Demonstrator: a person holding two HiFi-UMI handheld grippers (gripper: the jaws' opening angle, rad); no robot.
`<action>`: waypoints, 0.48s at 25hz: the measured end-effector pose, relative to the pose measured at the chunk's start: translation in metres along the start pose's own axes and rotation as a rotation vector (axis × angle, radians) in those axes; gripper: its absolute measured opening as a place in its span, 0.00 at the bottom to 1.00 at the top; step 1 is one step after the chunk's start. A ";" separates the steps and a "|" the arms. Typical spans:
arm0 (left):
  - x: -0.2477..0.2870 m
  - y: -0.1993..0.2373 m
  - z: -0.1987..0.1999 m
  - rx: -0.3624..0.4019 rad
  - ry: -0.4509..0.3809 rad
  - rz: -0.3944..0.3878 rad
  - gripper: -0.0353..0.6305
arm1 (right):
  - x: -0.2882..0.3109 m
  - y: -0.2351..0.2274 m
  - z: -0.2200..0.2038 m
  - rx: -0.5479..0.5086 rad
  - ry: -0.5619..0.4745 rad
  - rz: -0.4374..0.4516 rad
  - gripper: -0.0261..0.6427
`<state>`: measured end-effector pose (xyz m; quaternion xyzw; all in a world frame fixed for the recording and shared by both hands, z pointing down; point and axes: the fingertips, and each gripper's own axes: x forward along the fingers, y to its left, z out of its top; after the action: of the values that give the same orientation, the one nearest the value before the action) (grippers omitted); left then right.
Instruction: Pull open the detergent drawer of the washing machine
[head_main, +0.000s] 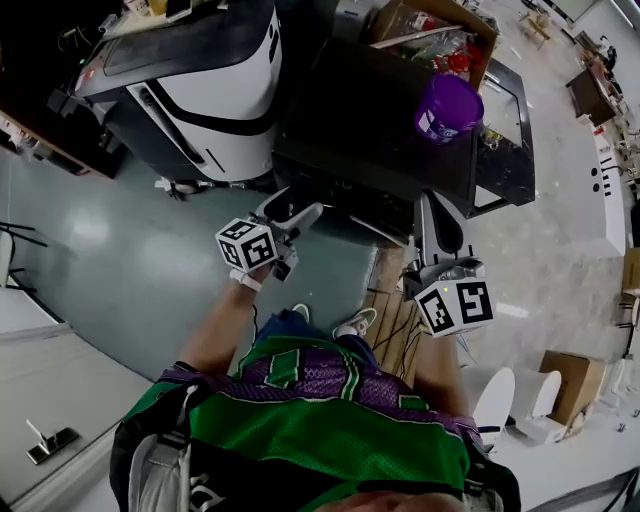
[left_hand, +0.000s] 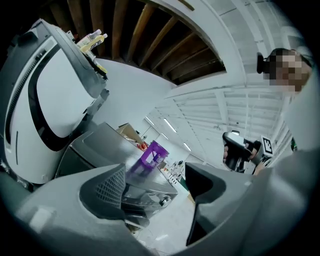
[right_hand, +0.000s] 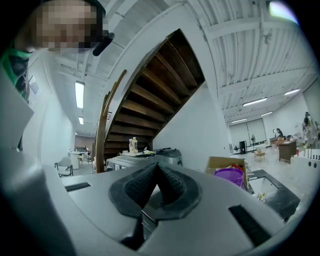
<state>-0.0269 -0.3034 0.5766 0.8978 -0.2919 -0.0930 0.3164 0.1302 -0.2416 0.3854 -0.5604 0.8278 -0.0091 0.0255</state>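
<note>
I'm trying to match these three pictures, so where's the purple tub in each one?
Head view: purple tub sits upper right.
Left gripper view: purple tub is near the centre, slightly low.
Right gripper view: purple tub is lower right.
Shared landmark: the cardboard box right beside it.

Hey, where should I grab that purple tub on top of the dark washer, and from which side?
The purple tub is probably best taken by its round side wall, coming level from the front: it stands upright on the washer, a cardboard box behind it.
</note>
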 end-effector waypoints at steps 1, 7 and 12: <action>0.003 0.009 -0.004 -0.012 0.004 0.003 0.59 | 0.003 -0.001 -0.003 -0.001 0.004 -0.001 0.04; 0.019 0.059 -0.034 -0.105 0.033 0.022 0.59 | 0.009 -0.006 -0.018 -0.013 0.016 -0.019 0.04; 0.035 0.095 -0.059 -0.147 0.063 0.030 0.59 | 0.010 -0.008 -0.032 -0.020 0.021 -0.038 0.04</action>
<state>-0.0222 -0.3530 0.6830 0.8702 -0.2876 -0.0811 0.3917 0.1326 -0.2541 0.4178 -0.5760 0.8174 -0.0074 0.0108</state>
